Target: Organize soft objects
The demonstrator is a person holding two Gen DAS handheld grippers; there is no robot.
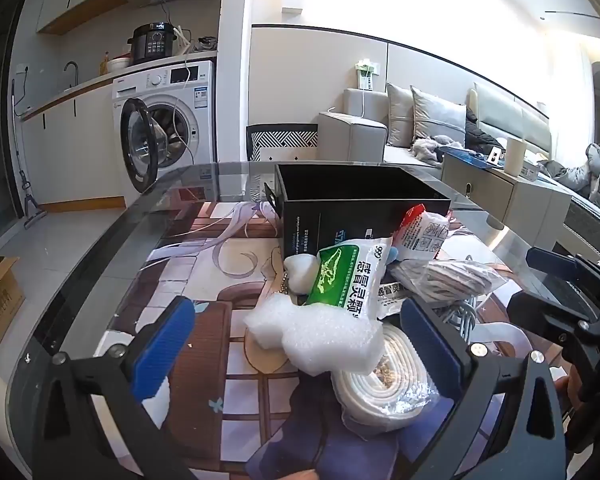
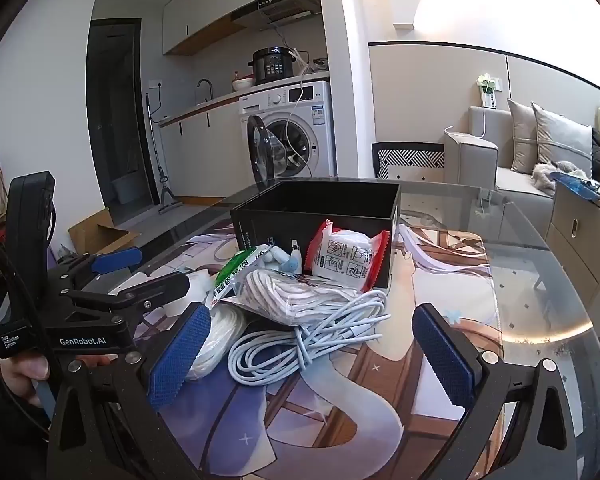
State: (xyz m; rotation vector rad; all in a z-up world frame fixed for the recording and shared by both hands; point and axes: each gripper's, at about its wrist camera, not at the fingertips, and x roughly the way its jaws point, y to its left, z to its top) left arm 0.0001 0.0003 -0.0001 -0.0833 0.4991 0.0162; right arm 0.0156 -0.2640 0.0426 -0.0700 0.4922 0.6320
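Both sets of fingers are spread wide and empty. The white foam (image 1: 320, 336) lies between the left fingers (image 1: 300, 344): light, squashy, best pinched mid-bulk. The cable (image 2: 300, 344) lies between the right fingers (image 2: 312, 356), floppy.

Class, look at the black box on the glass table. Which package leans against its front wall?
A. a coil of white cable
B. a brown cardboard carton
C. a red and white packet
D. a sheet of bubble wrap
C: the red and white packet stands propped against the front of the black box, while the white cable lies flat on the table nearer the camera.
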